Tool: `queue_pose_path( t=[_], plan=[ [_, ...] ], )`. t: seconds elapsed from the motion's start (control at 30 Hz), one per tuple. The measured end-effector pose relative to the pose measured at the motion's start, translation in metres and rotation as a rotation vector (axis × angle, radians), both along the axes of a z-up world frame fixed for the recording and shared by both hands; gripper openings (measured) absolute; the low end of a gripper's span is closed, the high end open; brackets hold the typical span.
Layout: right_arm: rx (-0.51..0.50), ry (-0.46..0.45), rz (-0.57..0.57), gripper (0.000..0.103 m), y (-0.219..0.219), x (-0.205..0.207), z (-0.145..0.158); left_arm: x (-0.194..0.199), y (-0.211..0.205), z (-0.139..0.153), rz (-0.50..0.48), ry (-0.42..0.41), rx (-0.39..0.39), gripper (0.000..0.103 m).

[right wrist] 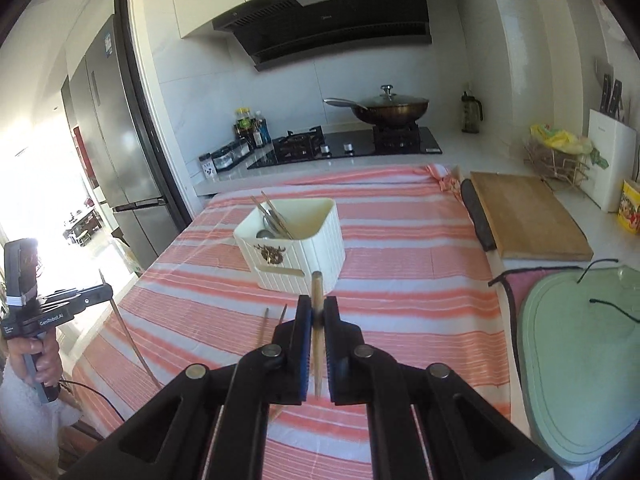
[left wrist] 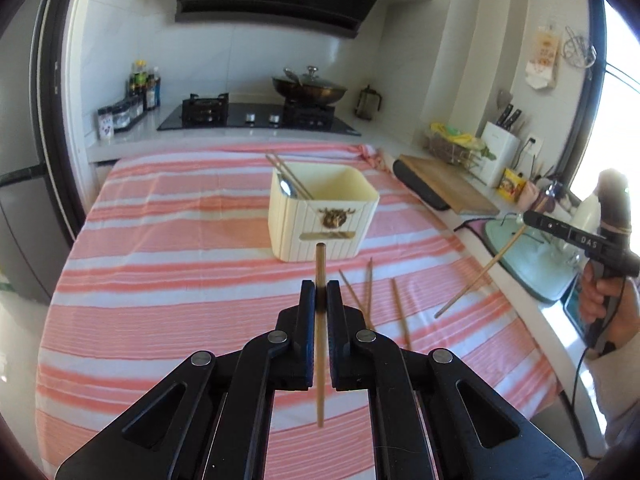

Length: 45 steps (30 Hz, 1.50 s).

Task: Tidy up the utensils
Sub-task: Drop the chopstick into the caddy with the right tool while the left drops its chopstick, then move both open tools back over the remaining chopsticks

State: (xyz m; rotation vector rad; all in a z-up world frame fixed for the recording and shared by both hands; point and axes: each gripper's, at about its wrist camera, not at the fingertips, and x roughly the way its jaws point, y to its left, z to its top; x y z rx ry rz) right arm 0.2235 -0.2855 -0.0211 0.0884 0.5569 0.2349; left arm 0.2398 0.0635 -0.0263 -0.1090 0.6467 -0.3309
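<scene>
Left tool (left wrist: 320,294) and right tool (right wrist: 318,309) each clamp one chopstick (left wrist: 320,340), shaft running along the fingers. The holder (left wrist: 320,216) stands mid-bench, dead ahead of both, roughly equally near. Three chopsticks (left wrist: 370,288) lie between.

Bench (left wrist: 160,280): covered by a pink-and-white striped cloth (left wrist: 180,320). On the cloth: one cream ribbed utensil box (left wrist: 320,216), upright, straight ahead of the left tool (left wrist: 320,288); three loose wooden chopsticks (left wrist: 368,288), lying flat just right of that tool's tip, short of the box.
</scene>
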Motion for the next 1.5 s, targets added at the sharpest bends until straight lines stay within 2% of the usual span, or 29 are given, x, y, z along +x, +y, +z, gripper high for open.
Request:
queue_pose_path(
  t=[0.13, 0.37, 0.5, 0.6, 0.77, 0.8, 0.9, 0.97, 1.0, 1.03, 1.07, 1.1, 1.13, 1.17, 1.2, 1.33, 1.43, 1.5],
  plan=[
    [-0.021, -0.049, -0.009, 0.006, 0.009, 0.024, 0.024, 0.021, 0.006, 0.034, 0.024, -0.060, -0.027, 0.003],
    [-0.070, -0.136, -0.019, 0.006, 0.026, 0.090, 0.085, 0.086, 0.002, 0.106, 0.102, -0.203, -0.058, 0.003],
    [-0.052, -0.221, -0.014, 0.006, 0.036, 0.116, 0.113, 0.125, -0.007, 0.124, 0.145, -0.268, -0.069, 0.003],
    [-0.043, -0.249, 0.002, 0.006, 0.047, 0.137, 0.116, 0.157, -0.017, 0.115, 0.164, -0.247, -0.065, 0.003],
    [-0.110, -0.205, 0.043, 0.006, 0.073, 0.182, 0.085, 0.208, -0.033, 0.071, 0.183, -0.137, -0.049, 0.003],
    [-0.137, -0.175, 0.053, 0.006, 0.078, 0.194, 0.075, 0.218, -0.035, 0.062, 0.183, -0.105, -0.038, 0.003],
    [-0.192, -0.005, 0.085, 0.006, 0.093, 0.235, 0.043, 0.247, -0.040, 0.031, 0.165, 0.014, -0.020, 0.003],
    [-0.192, 0.112, 0.105, 0.006, 0.100, 0.260, 0.021, 0.263, -0.041, 0.010, 0.156, 0.096, -0.014, 0.004],
    [-0.183, 0.138, 0.096, 0.006, 0.101, 0.269, 0.013, 0.268, -0.043, 0.000, 0.158, 0.131, -0.008, 0.004],
    [-0.180, 0.154, 0.091, 0.007, 0.104, 0.276, 0.005, 0.271, -0.041, -0.008, 0.168, 0.157, -0.008, 0.010],
    [-0.180, 0.166, 0.087, 0.007, 0.106, 0.282, -0.002, 0.270, -0.040, -0.014, 0.167, 0.174, -0.024, 0.027],
    [-0.173, 0.164, 0.076, 0.014, 0.107, 0.284, -0.007, 0.268, -0.039, -0.019, 0.162, 0.179, -0.047, 0.039],
    [-0.162, 0.157, 0.064, 0.023, 0.106, 0.284, -0.010, 0.263, -0.036, -0.021, 0.164, 0.174, -0.065, 0.062],
    [-0.143, 0.142, 0.057, 0.045, 0.105, 0.282, -0.012, 0.257, -0.033, -0.022, 0.168, 0.162, -0.073, 0.069],
    [-0.118, 0.116, 0.051, 0.056, 0.103, 0.278, -0.012, 0.251, -0.031, -0.022, 0.167, 0.158, -0.068, 0.069],
    [-0.093, 0.042, 0.033, 0.056, 0.096, 0.248, -0.007, 0.220, -0.020, -0.019, 0.126, 0.155, -0.047, 0.072],
    [-0.111, -0.007, 0.033, 0.057, 0.088, 0.208, -0.007, 0.184, -0.013, -0.016, 0.075, 0.159, 0.005, 0.080],
    [-0.136, -0.006, 0.044, 0.058, 0.082, 0.176, -0.015, 0.154, -0.009, -0.019, 0.033, 0.176, 0.058, 0.081]
  ],
)
